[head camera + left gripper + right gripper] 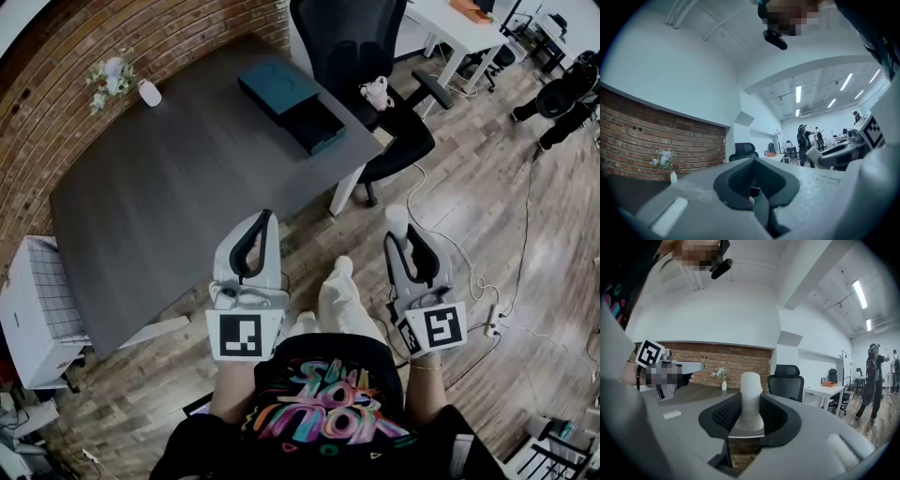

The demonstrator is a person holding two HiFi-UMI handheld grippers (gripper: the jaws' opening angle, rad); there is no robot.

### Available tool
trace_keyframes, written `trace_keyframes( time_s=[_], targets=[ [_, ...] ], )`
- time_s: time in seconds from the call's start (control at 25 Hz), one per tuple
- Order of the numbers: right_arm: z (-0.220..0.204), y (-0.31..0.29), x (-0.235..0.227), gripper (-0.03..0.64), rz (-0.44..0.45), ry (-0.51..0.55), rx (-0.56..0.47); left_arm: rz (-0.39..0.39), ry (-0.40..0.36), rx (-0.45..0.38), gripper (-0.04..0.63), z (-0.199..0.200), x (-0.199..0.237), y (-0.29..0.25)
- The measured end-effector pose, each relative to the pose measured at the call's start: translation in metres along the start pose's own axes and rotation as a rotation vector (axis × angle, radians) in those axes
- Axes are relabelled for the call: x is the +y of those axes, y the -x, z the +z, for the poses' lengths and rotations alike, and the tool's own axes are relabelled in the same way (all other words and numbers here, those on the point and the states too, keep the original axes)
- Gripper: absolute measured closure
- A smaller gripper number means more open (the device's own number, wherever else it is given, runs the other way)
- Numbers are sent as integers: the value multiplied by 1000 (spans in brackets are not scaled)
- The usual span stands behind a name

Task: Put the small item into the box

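Long white ceiling strip lamps [798, 93] light the room brightly and evenly with faint shadows on the dark grey rectangular surface [187, 178], while wide-angle lenses bow the edges, blacken corners and blur the near shells of the left tool [757, 180] and right tool [751, 408].

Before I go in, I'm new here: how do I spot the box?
Find the dark table by the brick wall. The box lies at its corner nearest the black office chair. It is flat, dark teal, drawer open, unlike the small white vase.
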State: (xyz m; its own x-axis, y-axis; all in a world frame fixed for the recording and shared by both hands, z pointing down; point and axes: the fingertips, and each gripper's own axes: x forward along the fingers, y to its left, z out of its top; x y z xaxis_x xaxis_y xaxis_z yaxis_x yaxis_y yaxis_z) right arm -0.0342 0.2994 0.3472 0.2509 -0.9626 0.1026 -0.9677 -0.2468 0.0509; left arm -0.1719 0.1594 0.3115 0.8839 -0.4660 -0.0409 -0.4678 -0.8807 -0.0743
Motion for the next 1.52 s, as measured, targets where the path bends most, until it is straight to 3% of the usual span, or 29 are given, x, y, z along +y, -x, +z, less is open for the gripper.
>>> trace_keyframes(
  time_s=[0.48,0.8,1.04,1.36,1.52],
  targets=[
    [10,-115,-95,492,102,23,12,90,-15,-8,595,4,13,-135],
    [28,-163,-138,491,175,50,-9,150,-25,-24,595,14,16,-192],
    [25,-181,-148,491,237,42,-9,211,-28,-11,595,14,19,-202],
    [5,-213,-132,491,301,3,30,249,-39,79,595,-8,37,-204],
    [1,-237,-123,491,326,-1,39,271,-41,79,595,-14,58,-211]
  ],
)
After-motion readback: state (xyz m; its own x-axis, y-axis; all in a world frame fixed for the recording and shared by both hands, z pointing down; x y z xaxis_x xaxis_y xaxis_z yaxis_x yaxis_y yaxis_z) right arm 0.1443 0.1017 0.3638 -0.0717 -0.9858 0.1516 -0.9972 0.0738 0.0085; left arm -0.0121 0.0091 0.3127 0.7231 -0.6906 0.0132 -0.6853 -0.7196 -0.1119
